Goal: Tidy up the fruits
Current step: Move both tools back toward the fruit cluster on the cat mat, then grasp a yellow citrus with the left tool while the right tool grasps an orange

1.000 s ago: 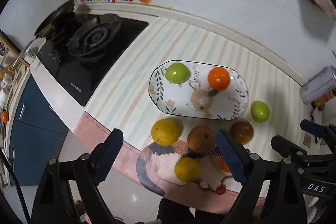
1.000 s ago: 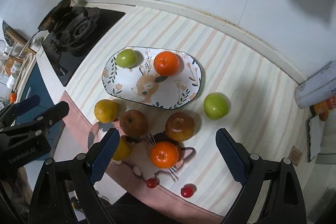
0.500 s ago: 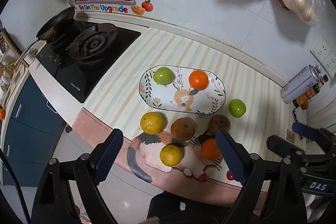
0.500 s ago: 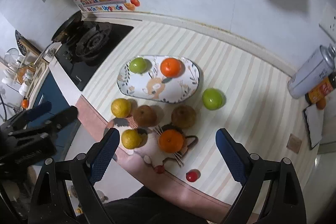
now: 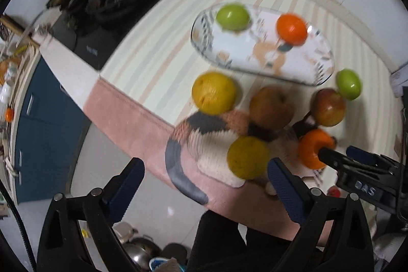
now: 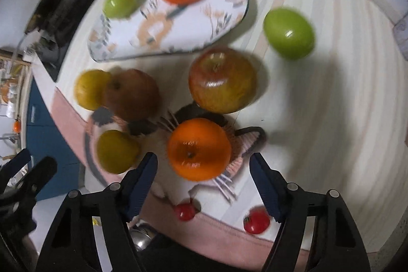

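A patterned oval plate (image 5: 204,47) holds a green fruit (image 5: 232,17) and an orange (image 5: 292,28). In front of it on the counter lie two yellow fruits (image 5: 213,92) (image 5: 247,157), two apples (image 6: 221,79) (image 6: 131,93), a second green fruit (image 6: 288,32) and another orange (image 6: 199,148). My right gripper (image 6: 204,157) hangs just over this orange; its jaws are closing with the orange between them, pads apart from the skin. My left gripper (image 5: 204,167) hovers near the lower yellow fruit, jaws opening wide, nothing between them.
A cat-patterned mat (image 5: 204,134) lies under the near fruits. Two cherry tomatoes (image 6: 185,211) (image 6: 256,222) sit by the pink counter edge. A black gas stove (image 5: 114,4) is at the far left. The counter drops to the floor and blue cabinets (image 5: 38,119).
Both grippers have dropped toward the counter, so the fruits look much larger. The right jaws have narrowed around the near orange. The left jaws look about as wide as before.
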{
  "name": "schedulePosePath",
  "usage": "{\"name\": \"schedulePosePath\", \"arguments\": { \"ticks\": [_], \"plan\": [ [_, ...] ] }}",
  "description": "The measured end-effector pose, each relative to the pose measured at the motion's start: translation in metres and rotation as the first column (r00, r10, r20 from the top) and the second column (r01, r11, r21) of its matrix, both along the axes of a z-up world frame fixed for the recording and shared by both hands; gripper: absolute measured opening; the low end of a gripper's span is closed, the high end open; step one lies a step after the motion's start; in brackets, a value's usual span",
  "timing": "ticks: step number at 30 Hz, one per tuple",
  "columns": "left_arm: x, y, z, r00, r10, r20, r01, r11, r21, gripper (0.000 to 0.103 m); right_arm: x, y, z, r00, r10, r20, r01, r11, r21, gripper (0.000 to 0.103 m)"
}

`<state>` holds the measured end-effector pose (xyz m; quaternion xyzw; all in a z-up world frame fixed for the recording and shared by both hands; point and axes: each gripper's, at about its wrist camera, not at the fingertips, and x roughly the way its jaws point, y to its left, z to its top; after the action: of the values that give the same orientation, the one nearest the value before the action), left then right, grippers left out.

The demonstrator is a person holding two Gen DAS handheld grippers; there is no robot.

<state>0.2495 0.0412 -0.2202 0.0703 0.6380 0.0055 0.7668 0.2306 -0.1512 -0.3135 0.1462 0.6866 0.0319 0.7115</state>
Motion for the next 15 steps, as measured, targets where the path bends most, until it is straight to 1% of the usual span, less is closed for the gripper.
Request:
{"name": "schedulePosePath", "arguments": {
  "ticks": [1, 2, 4, 6, 8, 10, 15],
  "plan": [
    [0.000, 0.002, -0.005, 1.000, 0.006, -0.008, -0.006, 1.000, 0.002, 0.099, 0.002, 0.003, -0.007, 1.000, 0.012, -0.007, -0.012, 1.000, -0.004, 0.075],
    [0.000, 0.003, -0.011, 1.000, 0.010, -0.019, -0.010, 1.000, 0.008, 0.099, 0.004, 0.008, -0.015, 0.999, 0.032, -0.021, -0.032, 0.999, -0.014, 0.071],
    [0.002, 0.004, -0.019, 0.999, 0.015, -0.031, -0.015, 1.000, 0.005, 0.099, 0.004, 0.012, -0.024, 0.998, 0.049, -0.025, -0.049, 0.999, 0.014, 0.067],
    [0.003, 0.003, -0.024, 0.999, 0.014, -0.042, -0.014, 1.000, 0.005, 0.099, 0.003, 0.013, -0.024, 0.998, 0.057, -0.020, -0.057, 0.998, 0.008, 0.066],
    [0.004, 0.000, -0.031, 0.998, 0.007, -0.055, -0.007, 1.000, -0.004, 0.099, -0.001, 0.009, -0.024, 0.997, 0.061, -0.040, -0.060, 0.998, 0.009, 0.066],
    [0.004, -0.005, -0.037, 0.997, -0.007, -0.070, 0.006, 1.000, -0.019, 0.099, -0.008, 0.001, -0.021, 0.997, 0.061, -0.056, -0.059, 0.998, 0.026, 0.066],
    [0.004, -0.022, -0.063, 0.991, -0.052, -0.123, 0.046, 0.998, -0.046, 0.099, -0.025, -0.021, -0.018, 0.996, 0.050, -0.069, -0.049, 0.999, 0.009, 0.066]
  ]
}}
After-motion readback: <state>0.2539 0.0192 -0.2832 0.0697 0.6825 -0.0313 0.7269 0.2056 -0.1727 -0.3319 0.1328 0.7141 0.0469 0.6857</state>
